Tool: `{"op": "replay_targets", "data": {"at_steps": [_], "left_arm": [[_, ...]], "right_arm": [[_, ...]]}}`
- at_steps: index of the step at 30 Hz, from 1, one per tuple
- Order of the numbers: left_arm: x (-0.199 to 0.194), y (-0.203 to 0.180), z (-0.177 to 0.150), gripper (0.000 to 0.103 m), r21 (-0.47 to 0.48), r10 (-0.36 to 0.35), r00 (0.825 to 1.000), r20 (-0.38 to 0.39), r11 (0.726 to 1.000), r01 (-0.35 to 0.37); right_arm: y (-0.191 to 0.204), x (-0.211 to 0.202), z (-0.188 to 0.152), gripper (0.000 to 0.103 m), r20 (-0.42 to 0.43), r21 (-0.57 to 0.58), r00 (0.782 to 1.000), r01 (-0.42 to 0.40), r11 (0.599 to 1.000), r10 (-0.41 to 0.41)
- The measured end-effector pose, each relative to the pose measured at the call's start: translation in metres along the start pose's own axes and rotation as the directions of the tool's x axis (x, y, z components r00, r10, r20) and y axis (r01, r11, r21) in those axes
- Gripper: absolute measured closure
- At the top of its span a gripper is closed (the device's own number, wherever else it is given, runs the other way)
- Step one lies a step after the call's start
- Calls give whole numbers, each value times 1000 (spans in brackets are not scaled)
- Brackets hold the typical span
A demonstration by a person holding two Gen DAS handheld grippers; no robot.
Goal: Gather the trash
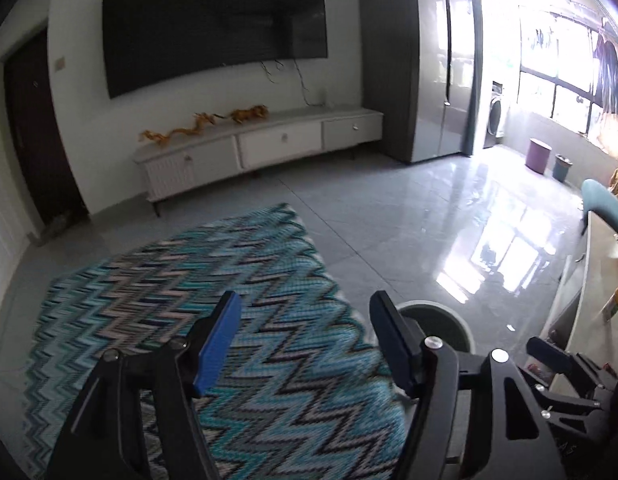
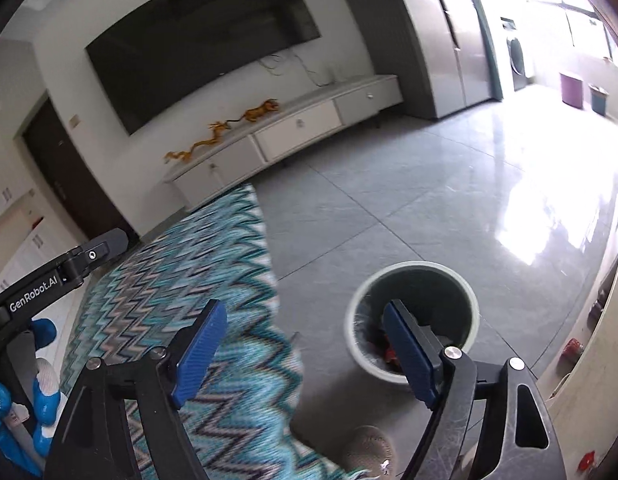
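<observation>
Both handheld grippers were angled downward over a living-room floor. The left gripper (image 1: 305, 340) pointed out across a blue zigzag rug (image 1: 213, 280), its blue-padded jaws spread wide with nothing between them; its right finger (image 1: 393, 344) overlapped the rim of a pale green trash bin (image 1: 449, 314) in the left wrist view. In the right wrist view the same tool showed at the left edge as a black bar marked GenRobot.AI, with a gloved hand (image 2: 45, 380) in blue and white below it.

The right gripper (image 2: 305, 352) was tilted toward the bin (image 2: 361, 320), its jaws likewise standing wide apart and empty. The rug's right edge lay under the gap, and the right finger (image 2: 409, 352) crossed in front of the bin's mouth.

The bin stood upright on grey floor tiles (image 2: 389, 208), just beside the rug's right edge, its round opening facing up. Red scraps (image 2: 389, 354) lay at its bottom against a dark liner, too small to identify.

A small red object (image 2: 573, 348) lay on the floor near the right edge, and another red bit (image 2: 587, 460) lower down. A beige slipper (image 2: 365, 450) showed at the bottom edge. Beyond the rug, a white TV cabinet (image 1: 269, 140) carried orange dragon figures (image 1: 181, 130) beneath a wall-mounted television (image 1: 213, 28).
</observation>
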State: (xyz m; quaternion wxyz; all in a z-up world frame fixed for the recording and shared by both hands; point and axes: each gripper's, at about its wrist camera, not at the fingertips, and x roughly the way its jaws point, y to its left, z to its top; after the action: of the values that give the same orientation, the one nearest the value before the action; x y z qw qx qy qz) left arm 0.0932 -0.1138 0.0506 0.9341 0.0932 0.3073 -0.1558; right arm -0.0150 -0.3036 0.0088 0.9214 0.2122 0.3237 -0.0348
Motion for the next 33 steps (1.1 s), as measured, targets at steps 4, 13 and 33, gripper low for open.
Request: {"op": "replay_targets", "data": {"at_steps": [4, 13, 33], "left_arm": [[-34, 21, -16, 20, 9, 115, 991, 64, 993, -115], [-87, 68, -53, 0, -49, 225, 967, 120, 974, -221], [-114, 106, -92, 0, -134, 263, 948, 179, 961, -241]], "right_arm": [[30, -10, -7, 21, 0, -41, 1000, -13, 999, 13], [89, -30, -27, 12, 42, -129, 999, 26, 991, -21], [121, -34, -63, 0, 150, -226, 973, 209, 951, -178]]}}
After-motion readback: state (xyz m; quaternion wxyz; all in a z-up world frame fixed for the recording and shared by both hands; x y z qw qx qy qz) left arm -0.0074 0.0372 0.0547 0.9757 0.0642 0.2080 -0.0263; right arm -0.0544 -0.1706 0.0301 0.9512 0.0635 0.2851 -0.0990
